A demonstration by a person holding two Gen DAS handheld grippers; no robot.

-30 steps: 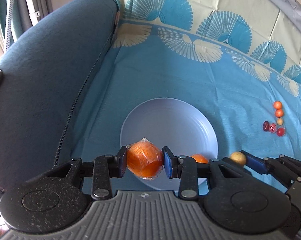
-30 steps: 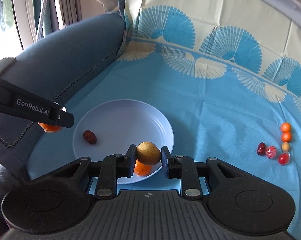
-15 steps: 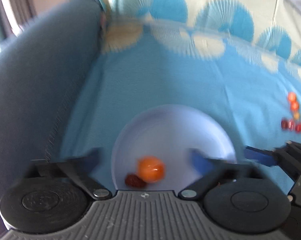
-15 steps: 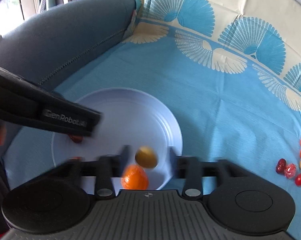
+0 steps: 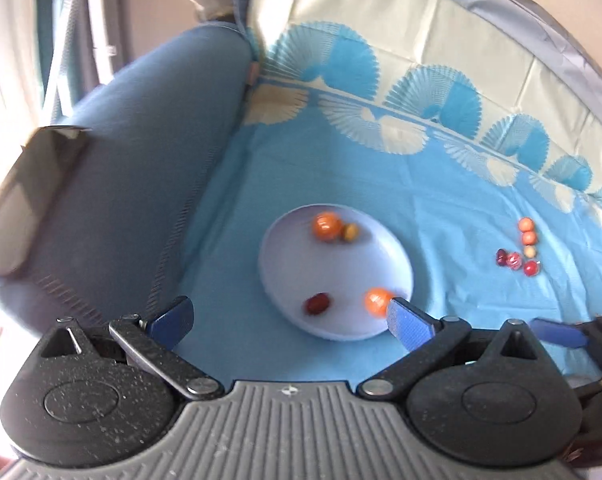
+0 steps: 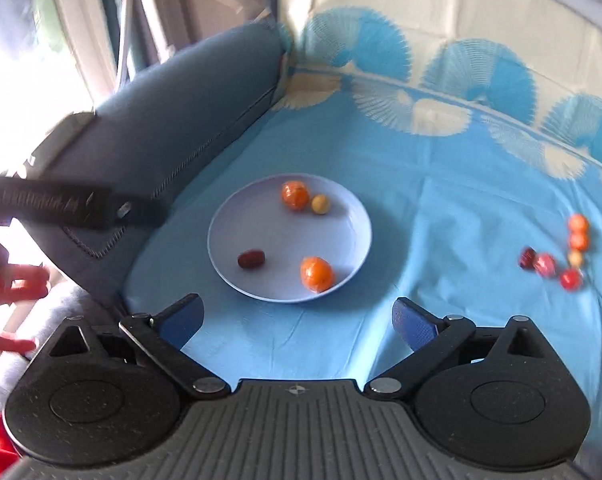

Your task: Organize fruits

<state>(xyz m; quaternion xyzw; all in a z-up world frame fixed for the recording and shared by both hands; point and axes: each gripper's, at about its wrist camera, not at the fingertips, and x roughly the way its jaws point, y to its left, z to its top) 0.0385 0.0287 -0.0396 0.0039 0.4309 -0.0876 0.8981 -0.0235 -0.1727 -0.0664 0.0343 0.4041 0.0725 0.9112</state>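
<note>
Smooth round lilac plate (image 6: 289, 294) on glossy blue cloth (image 6: 441, 240), bearing two film-wrapped oranges (image 6: 317, 274), one wrinkled date (image 6: 251, 259). Left claw (image 5: 289, 320) spread, empty; right claw (image 6: 297, 320) just opened, empty, tilted down toward plate.

Counted on the blue cloth (image 6: 441, 216): one pale plate (image 6: 229, 264).

In the plate, four pieces:
- two wrapped oranges, one toward the far rim (image 6: 295, 195), one toward the near rim (image 6: 317, 274)
- one small yellow fruit (image 6: 320, 203), just beside the far orange
- one dark red fruit (image 6: 251, 259), toward the near-left rim

Loose cluster (image 6: 557, 258) near the cloth's right edge, six small pieces: two orange, one yellowish, three red or dark red.
</note>
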